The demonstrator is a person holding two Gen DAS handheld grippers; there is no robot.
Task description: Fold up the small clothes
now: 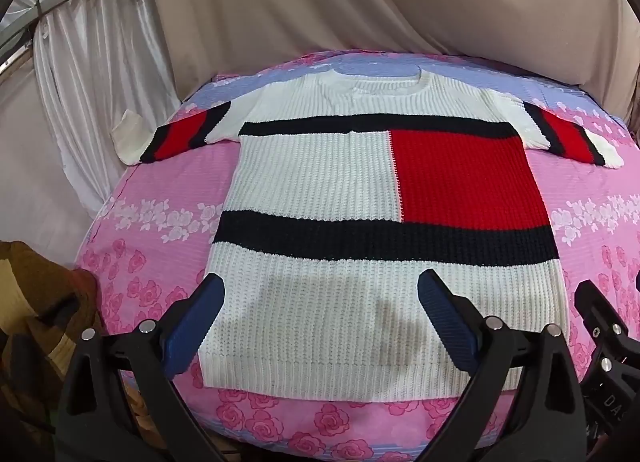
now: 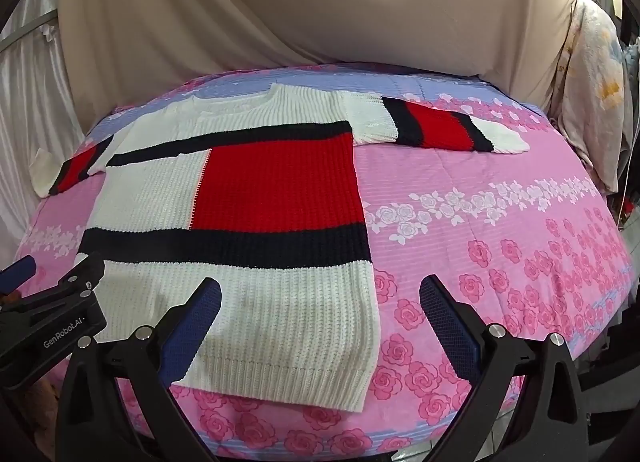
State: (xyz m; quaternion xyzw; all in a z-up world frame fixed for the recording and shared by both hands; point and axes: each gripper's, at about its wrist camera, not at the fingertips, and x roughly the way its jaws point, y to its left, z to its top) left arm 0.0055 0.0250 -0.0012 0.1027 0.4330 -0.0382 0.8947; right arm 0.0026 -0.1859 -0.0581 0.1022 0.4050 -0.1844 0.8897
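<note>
Over the knit sweater's [image 1: 320,190] hem, left gripper [image 1: 320,302] and right gripper [image 2: 320,302] hovered, jaws wide, holding nothing.

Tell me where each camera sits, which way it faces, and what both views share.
Left wrist: on the left gripper, angled down over the sweater; its open fingers frame the hem, right gripper at the edge.
Right wrist: on the right gripper, angled down at the sweater's right hem corner; left gripper at the edge.
Shared: sweater, floral sheet.
</note>
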